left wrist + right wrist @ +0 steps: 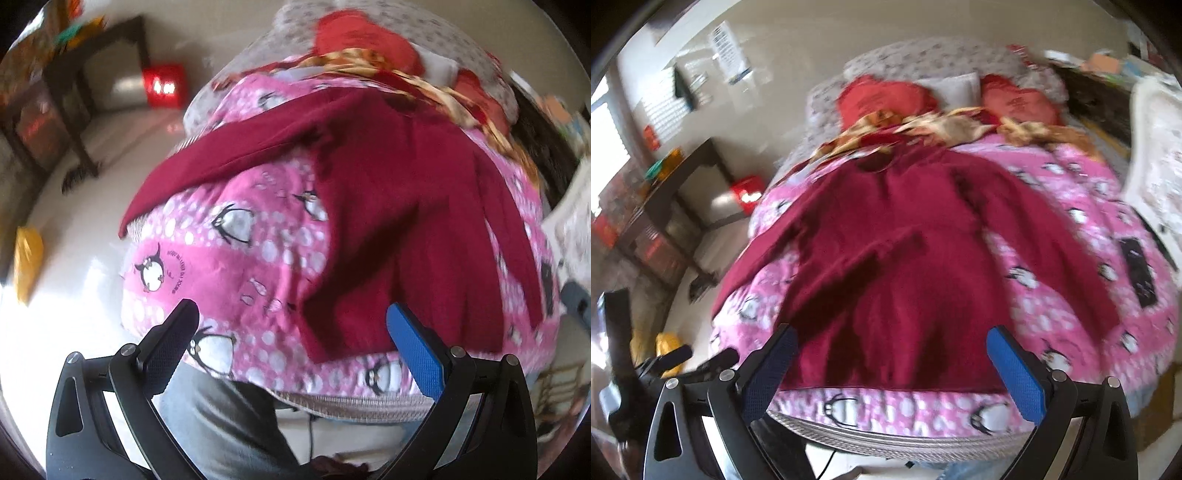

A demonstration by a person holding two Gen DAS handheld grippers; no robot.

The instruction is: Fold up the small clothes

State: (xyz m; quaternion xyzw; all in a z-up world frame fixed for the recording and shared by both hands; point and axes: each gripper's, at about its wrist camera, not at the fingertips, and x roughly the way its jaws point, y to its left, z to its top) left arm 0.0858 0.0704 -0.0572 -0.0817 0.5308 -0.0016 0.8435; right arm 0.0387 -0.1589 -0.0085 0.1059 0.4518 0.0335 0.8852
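Dark phone-like slab (1138,272) at 3 o'clock on pink penguin blanket (1071,236), well apart from maroon sweater (905,266); red pillows (882,99) w/ patterned cloth (934,125) at 12; dark table (683,206) at 9, off the bed. Sweater spread flat mid-blanket, sleeve out toward 9. Left gripper (291,350) wide open, empty, near hem. Right gripper (890,369) wide open, empty, hovering over hem.
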